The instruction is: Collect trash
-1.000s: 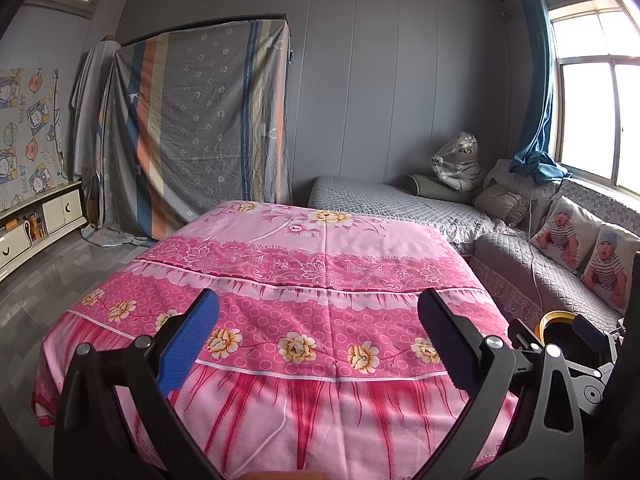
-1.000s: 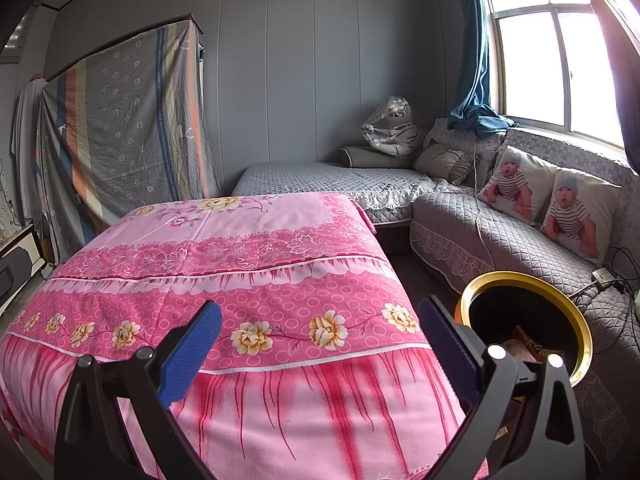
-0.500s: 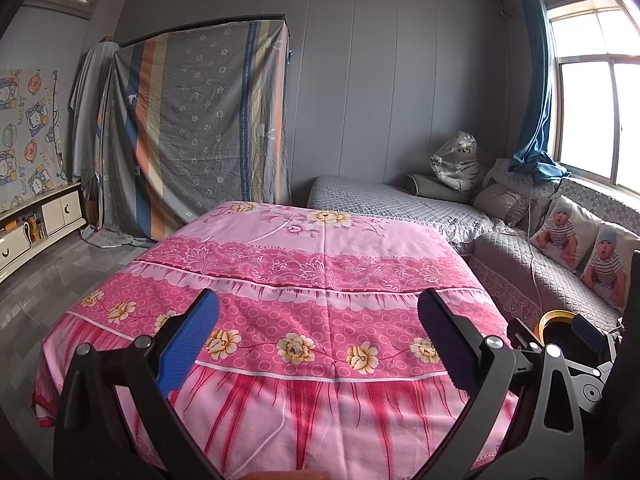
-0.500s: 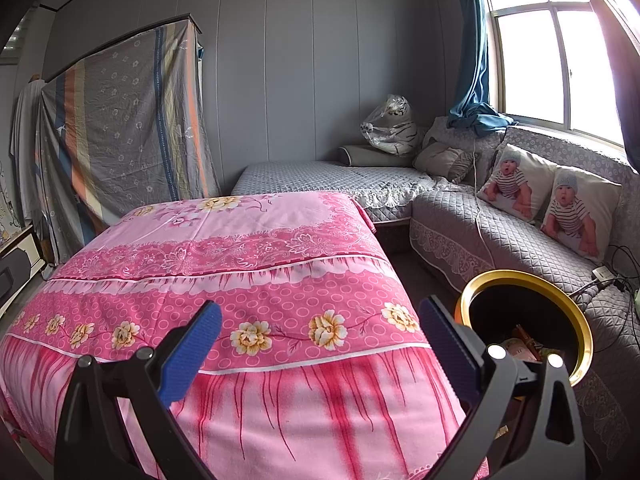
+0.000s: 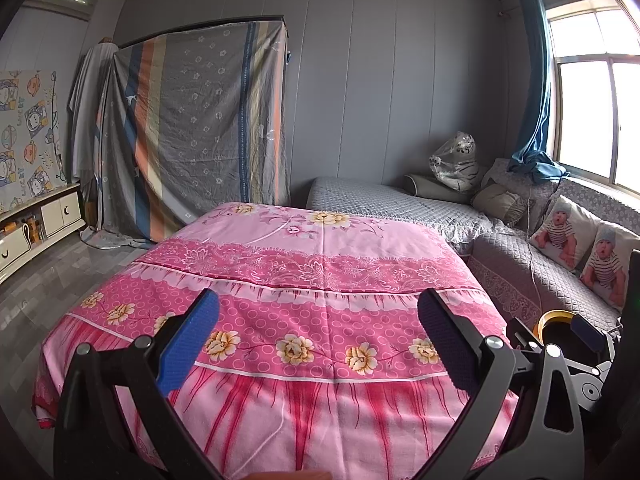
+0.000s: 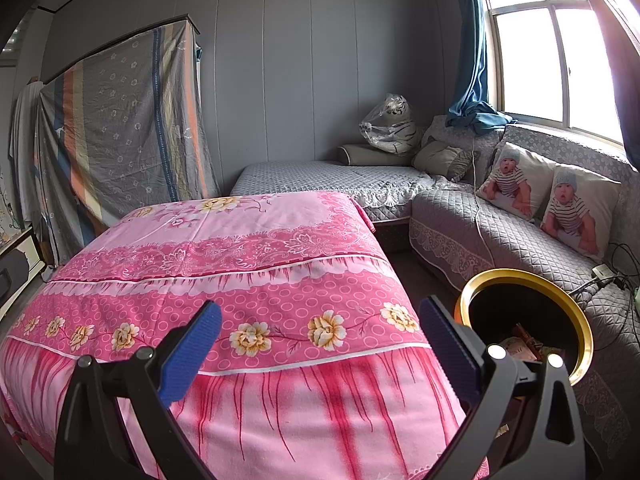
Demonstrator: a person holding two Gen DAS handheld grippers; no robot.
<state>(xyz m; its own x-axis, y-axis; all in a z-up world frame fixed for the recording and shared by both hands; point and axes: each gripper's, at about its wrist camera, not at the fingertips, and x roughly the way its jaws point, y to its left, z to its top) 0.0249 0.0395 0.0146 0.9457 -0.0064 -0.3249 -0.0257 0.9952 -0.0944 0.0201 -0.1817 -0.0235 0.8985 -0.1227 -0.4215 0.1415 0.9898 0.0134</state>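
A black trash bin with a gold rim (image 6: 588,328) stands on the floor right of the pink-covered table, with some wrappers (image 6: 520,346) inside it. Its rim also shows in the left wrist view (image 5: 554,316), partly hidden by the right gripper's body. My left gripper (image 5: 318,336) is open and empty, above the near edge of the pink flowered cloth (image 5: 312,280). My right gripper (image 6: 320,340) is open and empty, above the cloth's right front part (image 6: 260,264), just left of the bin. No loose trash shows on the cloth.
A grey quilted corner sofa (image 6: 500,232) runs along the right and back, with two baby-print cushions (image 6: 548,196) and a white cable. A striped sheet covers a wardrobe (image 5: 192,128) at the back left. A low white cabinet (image 5: 36,228) stands at the far left.
Both views have shifted only very slightly. Both grippers stay open and empty.
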